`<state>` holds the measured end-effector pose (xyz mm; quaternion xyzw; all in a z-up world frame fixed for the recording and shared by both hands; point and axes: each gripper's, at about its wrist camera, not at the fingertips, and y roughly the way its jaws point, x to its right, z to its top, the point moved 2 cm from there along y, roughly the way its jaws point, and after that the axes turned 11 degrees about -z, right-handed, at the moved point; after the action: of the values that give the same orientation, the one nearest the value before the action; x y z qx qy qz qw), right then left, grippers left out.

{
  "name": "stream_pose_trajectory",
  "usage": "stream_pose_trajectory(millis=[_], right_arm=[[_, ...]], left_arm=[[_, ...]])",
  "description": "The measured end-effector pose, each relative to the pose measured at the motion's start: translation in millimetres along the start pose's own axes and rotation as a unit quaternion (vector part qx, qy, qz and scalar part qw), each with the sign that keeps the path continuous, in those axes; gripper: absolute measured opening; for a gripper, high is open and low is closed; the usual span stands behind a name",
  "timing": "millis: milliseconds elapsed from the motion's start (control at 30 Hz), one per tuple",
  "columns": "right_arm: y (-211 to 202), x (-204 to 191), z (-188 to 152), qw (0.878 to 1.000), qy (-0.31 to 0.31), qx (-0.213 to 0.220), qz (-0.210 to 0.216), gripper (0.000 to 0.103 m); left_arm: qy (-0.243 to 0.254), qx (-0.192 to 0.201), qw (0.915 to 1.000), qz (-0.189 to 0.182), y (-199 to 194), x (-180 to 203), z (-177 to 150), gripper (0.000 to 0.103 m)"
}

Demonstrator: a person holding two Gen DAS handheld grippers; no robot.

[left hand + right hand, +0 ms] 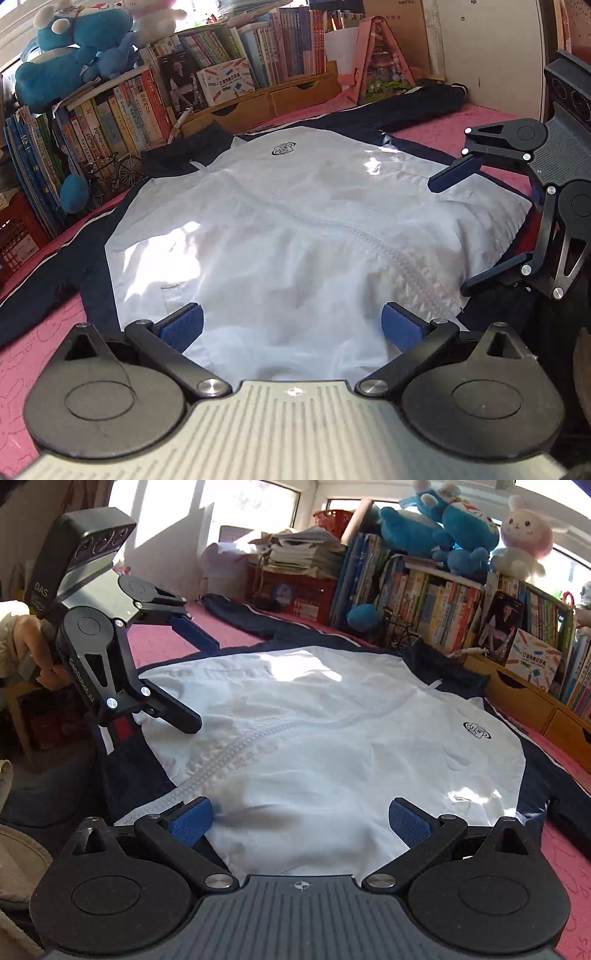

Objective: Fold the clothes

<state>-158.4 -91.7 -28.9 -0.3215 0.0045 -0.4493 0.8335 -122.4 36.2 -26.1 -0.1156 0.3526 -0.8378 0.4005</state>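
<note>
The left hand-held gripper (195, 681) reads "DAS" and "Gen Robot.AI".

Both tongs (291, 326) (301, 821) wide apart.

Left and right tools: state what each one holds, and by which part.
Nothing is held. The left tool and right tool both hang open above the hem end of the white and navy zip-up jacket, gripping no fabric.

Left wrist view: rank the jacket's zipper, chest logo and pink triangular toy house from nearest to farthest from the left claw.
1. Zipper, running centre-right just ahead of the left claw.
2. Chest logo, farther up the white panel.
3. Pink toy house, at the back by the books.
</note>
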Motion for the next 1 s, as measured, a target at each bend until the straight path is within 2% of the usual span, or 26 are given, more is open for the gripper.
stream_pose_trajectory(millis=[33,133,167,233,300,433,500,567,600,733,800,900,967,1000], right_arm=[[0,2,-6,1.000,0.008,0.002,0.003,0.103],[-5,34,-30,0.995,0.094,-0.015,0.015,0.103],[-10,49,-39,0.991,0.131,-0.020,0.002,0.103],[-27,69,-52,0.983,0.182,-0.033,-0.022,0.103],[-48,83,-62,0.973,0.223,-0.043,-0.040,0.103],[-96,92,-83,0.945,0.328,-0.020,-0.006,0.103],[-109,90,-93,0.934,0.358,-0.015,-0.009,0.103],[-118,78,-99,0.936,0.349,-0.019,-0.043,0.103],[-119,69,-99,0.942,0.329,-0.020,-0.065,0.103],[-115,18,-94,0.967,0.214,-0.010,-0.135,0.103],[-106,-2,-92,0.974,0.162,-0.010,-0.155,0.103],[-95,-10,-92,0.964,0.143,-0.008,-0.226,0.103],[-90,-13,-91,0.954,0.138,-0.004,-0.267,0.103],[-94,-6,-89,0.949,0.156,0.007,-0.274,0.103]], left_arm=[[-0.010,-0.002,1.0000,-0.001,2,-3,-6,0.103],[-0.103,0.005,0.9945,-0.019,-9,-30,-24,0.103],[-0.132,0.003,0.9911,-0.014,-15,-39,-31,0.103],[-0.152,0.003,0.9884,0.009,-32,-43,-40,0.103],[-0.178,0.008,0.9839,0.011,-50,-43,-45,0.103],[-0.231,0.035,0.9721,-0.022,-90,-34,-59,0.103],[-0.239,0.040,0.9701,-0.009,-100,-27,-66,0.103],[-0.220,0.030,0.9748,0.023,-103,-16,-72,0.103],[-0.205,0.022,0.9777,0.041,-102,-9,-76,0.103],[-0.130,-0.017,0.9873,0.089,-81,21,-91,0.103],[-0.099,-0.029,0.9887,0.108,-67,31,-96,0.103],[-0.085,-0.031,0.9825,0.163,-53,32,-97,0.103],[-0.118,-0.009,0.9750,0.188,-60,21,-92,0.103],[-0.140,0.006,0.9715,0.191,-67,14,-89,0.103]])
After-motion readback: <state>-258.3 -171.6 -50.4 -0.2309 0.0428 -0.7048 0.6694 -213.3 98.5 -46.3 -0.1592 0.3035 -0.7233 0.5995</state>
